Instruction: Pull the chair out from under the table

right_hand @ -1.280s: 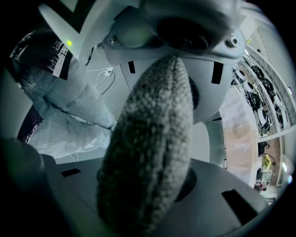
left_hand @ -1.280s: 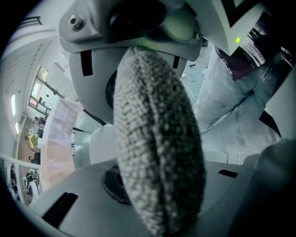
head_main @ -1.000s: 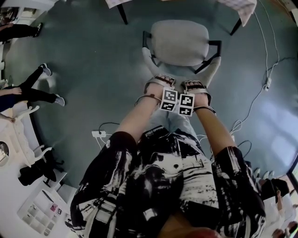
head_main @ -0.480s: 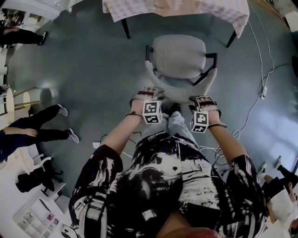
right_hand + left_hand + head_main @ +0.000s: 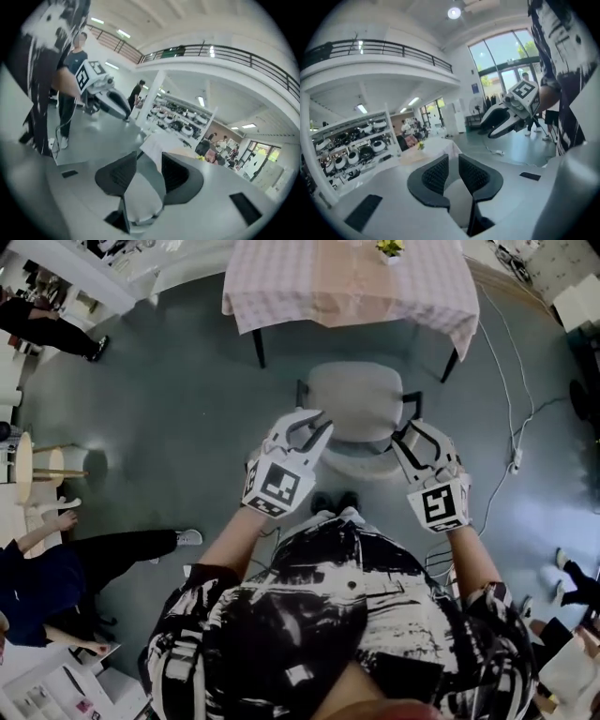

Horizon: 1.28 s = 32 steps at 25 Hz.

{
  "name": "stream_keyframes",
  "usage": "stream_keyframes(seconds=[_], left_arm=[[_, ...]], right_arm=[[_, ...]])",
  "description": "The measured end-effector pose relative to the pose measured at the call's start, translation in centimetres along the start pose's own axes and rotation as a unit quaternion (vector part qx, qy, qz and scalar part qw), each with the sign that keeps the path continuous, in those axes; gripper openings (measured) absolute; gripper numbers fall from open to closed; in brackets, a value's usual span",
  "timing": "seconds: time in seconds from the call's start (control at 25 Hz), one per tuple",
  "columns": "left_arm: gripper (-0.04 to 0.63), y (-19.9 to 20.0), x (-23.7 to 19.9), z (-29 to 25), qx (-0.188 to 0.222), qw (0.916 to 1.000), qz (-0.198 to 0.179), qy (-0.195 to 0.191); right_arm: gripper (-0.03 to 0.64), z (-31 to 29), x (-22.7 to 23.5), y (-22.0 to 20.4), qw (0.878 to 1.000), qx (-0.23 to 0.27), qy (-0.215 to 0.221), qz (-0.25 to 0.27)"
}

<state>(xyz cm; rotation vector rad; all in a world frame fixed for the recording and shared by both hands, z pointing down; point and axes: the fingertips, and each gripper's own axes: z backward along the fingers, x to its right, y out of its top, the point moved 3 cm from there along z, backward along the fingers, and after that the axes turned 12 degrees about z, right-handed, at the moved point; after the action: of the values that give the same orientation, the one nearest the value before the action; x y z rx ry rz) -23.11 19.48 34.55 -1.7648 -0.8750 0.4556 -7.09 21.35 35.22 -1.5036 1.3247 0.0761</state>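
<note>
Fingers [image 5: 435,176] of left gripper [image 5: 314,423] are seen nearly together, right gripper [image 5: 412,432] wider; both have just been closing, nothing held (both up over the chair back). Chair [image 5: 354,401] is found near of table [image 5: 309,287], seat clear; pull judged done, only withdrawal called for.

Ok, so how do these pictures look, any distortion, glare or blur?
Head view: fisheye, dim, the pink-checked table brightest. Left gripper view: round black vignette, windows and ceiling lamp glaring. Right gripper view: same vignette, balcony railing bowed, patterned sleeve blurred.
</note>
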Motion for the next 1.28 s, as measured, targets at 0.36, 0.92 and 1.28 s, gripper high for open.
stream_keyframes(seconds=[0.36, 0.92, 1.28], left_arm=[[0.048, 20.0, -2.5, 7.5, 0.24, 0.9708, 0.007, -0.006], [0.002, 23.7, -6.3, 7.5, 0.245, 0.9682, 0.051, 0.012], [0.002, 21.7, -6.4, 4.5, 0.22, 0.9732, 0.064, 0.021]], right_arm=[[0.104, 8.1, 13.4, 16.4, 0.943, 0.262, -0.108, -0.175], [0.0, 8.7, 16.8, 18.8, 0.928, 0.282, -0.144, -0.196], [0.0, 7.0, 16.8, 16.1, 0.933, 0.262, -0.143, -0.2]])
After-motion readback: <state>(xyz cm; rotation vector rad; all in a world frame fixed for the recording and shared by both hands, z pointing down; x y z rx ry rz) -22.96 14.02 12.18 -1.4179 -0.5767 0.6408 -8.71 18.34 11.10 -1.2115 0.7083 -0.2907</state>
